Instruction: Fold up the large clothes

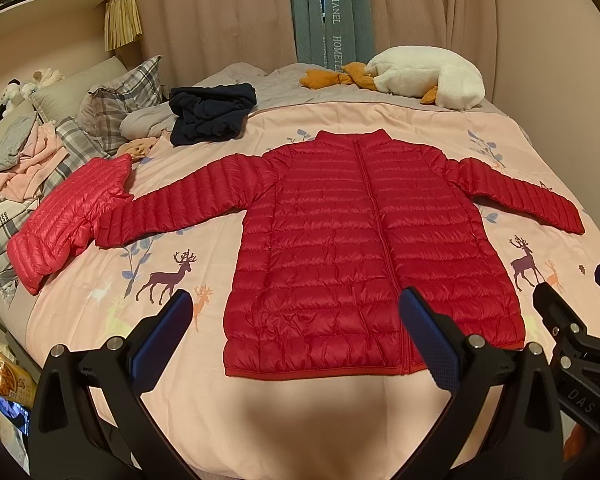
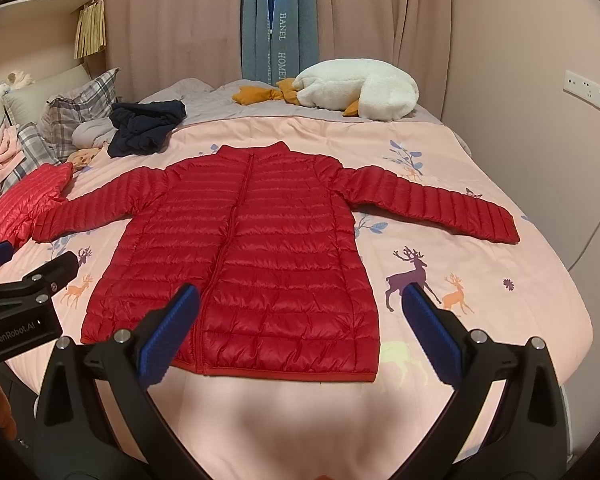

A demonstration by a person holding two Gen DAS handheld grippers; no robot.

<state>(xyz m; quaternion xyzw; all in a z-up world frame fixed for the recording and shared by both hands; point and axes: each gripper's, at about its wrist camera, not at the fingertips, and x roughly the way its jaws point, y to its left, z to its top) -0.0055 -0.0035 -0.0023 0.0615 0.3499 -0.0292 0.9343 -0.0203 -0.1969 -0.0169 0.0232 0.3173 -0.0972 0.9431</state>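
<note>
red puffer jacket [image 1: 364,248] spread flat on bed [image 1: 300,412], zipped, sleeves out. left gripper [image 1: 304,336] and right gripper [image 2: 300,332] spread wide, empty, above hem.

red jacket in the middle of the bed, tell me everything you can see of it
The red jacket is a glossy quilted puffer with a stand collar. It lies flat and face up on the pink deer-print cover, zipped shut, hem nearest the cameras, both sleeves spread wide. One cuff meets a lighter red puffer. Neither gripper touches it.
</note>
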